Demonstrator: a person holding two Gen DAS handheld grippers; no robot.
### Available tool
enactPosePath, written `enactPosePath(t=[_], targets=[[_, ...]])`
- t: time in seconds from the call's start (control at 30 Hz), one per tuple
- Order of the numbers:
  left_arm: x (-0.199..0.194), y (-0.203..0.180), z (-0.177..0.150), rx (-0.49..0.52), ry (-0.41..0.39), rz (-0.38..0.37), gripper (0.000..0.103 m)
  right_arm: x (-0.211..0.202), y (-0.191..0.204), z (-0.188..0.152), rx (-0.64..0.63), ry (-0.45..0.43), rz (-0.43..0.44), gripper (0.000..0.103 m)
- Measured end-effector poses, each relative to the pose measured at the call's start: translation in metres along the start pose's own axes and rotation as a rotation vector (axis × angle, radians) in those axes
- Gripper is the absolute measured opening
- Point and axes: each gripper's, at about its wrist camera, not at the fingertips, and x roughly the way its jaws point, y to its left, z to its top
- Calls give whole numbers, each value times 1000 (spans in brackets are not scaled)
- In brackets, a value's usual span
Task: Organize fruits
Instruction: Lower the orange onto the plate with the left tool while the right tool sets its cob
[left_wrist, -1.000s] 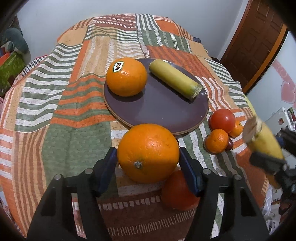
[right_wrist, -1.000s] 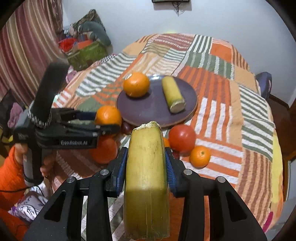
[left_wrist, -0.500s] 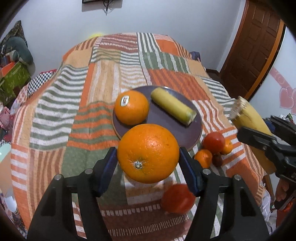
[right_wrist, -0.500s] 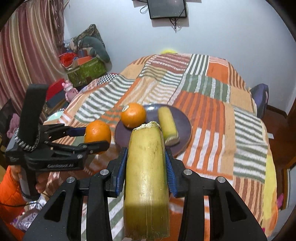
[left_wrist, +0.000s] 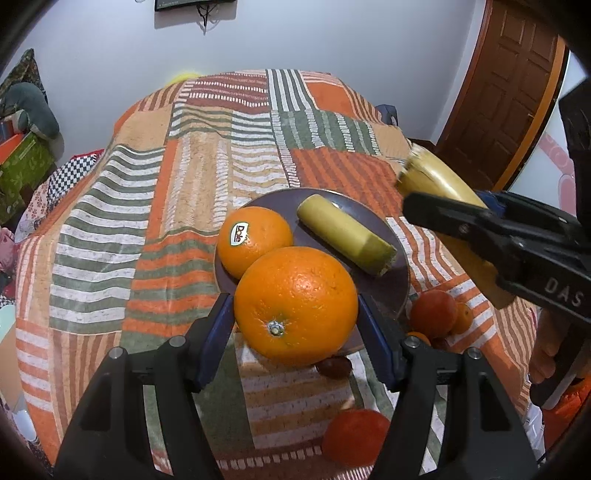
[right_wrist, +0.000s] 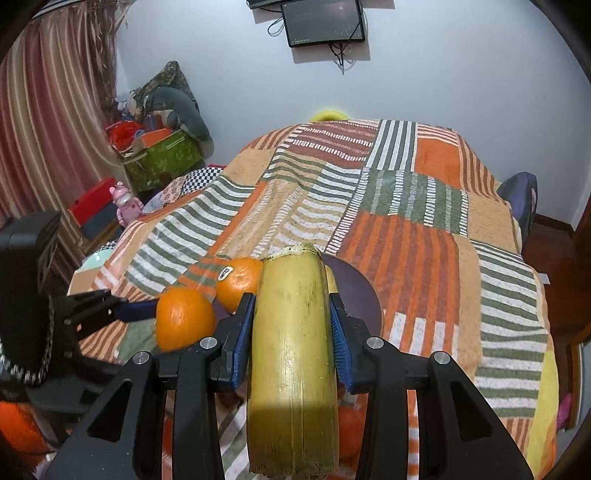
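Fruits: large orange (left_wrist: 295, 304) clamped between the left gripper (left_wrist: 295, 314) fingers, carried above the near rim of the dark plate (left_wrist: 391, 291). Banana piece (right_wrist: 293, 354) clamped in the right gripper (right_wrist: 291, 343), long axis along the fingers, cut end forward toward 12 o'clock.

Plate lies at 12 o'clock from both grippers, on the striped cloth-covered surface (left_wrist: 155, 221). Already on it: stickered orange (left_wrist: 255, 242) at its 9 o'clock side, second banana piece (left_wrist: 345, 234) lying diagonally from 11 to 4 o'clock across the middle.

Key relation, as judged: left load is nearer the plate; free room is the near sector at 6 o'clock, between stickered orange and banana piece, and the strip at 3 o'clock behind the banana piece. Right load is held off the 3 o'clock side of the plate in the left view, well above the cloth.

Loose fruit left on the cloth: tomato (left_wrist: 434, 314) with small citrus (left_wrist: 463, 317) just off the plate's 4 o'clock edge, a dark small fruit (left_wrist: 334, 366) at 6 o'clock, a red fruit (left_wrist: 354, 437) nearer still. These crowd the near rim; a low approach risks knocking them.
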Motion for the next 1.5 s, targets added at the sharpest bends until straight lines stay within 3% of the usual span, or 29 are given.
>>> enactPosePath(t=[0.43, 0.9, 1.27, 1.5], targets=[[39, 11, 3, -18, 56, -22, 66, 52, 1, 10, -1, 73, 0, 35], [49, 15, 4, -24, 51, -27, 66, 84, 2, 6, 13, 152, -7, 35], [52, 14, 5, -25, 57, -16, 67, 79, 3, 15, -2, 132, -14, 35], [34, 14, 6, -32, 25, -11, 67, 62, 8, 13, -29, 113, -35, 35]])
